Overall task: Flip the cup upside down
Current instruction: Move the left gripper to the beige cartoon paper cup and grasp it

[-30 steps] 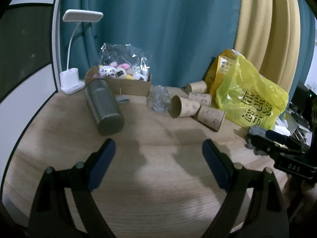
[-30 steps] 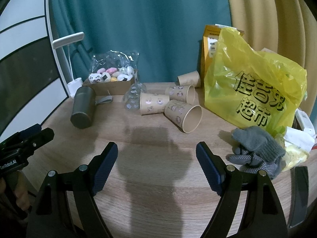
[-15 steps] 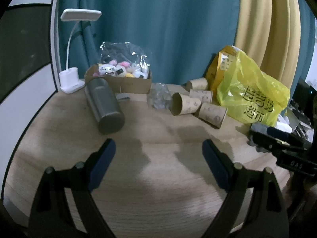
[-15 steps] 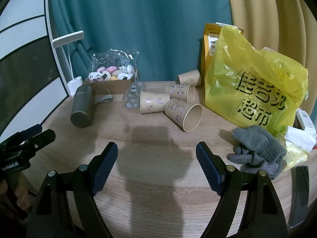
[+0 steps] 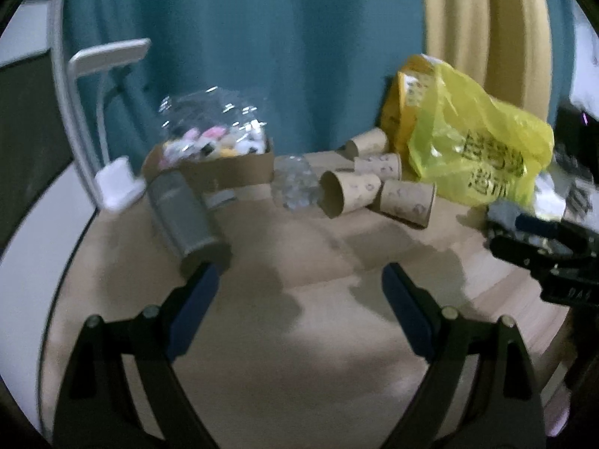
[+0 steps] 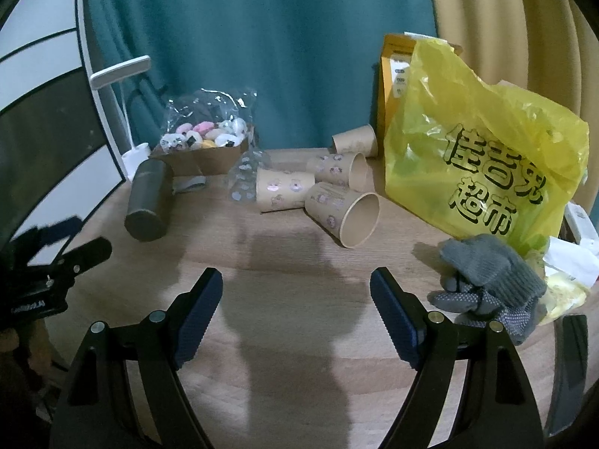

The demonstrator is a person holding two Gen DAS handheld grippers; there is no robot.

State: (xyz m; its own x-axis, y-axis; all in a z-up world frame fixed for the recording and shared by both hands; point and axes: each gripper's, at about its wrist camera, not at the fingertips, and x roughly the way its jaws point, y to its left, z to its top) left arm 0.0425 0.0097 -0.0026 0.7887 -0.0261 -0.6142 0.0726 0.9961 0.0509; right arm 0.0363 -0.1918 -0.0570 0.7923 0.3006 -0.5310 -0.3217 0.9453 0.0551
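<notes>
Left view: I'm swinging my left gripper [image 5: 297, 286], wide open and empty, closer over the bench [image 5: 299, 355]; the picture is blurring. Right view: my right gripper [image 6: 295, 292], equally spread and empty, is creeping toward the nearest cup [image 6: 342, 213], lying sideways, untouched.

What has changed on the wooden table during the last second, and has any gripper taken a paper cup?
The left gripper moved forward toward the grey metal bottle and brown paper cups, its view now blurred. The right gripper crept slightly forward. Nothing was grasped; both stay open. Cups, yellow plastic bag and grey gloves did not move.
</notes>
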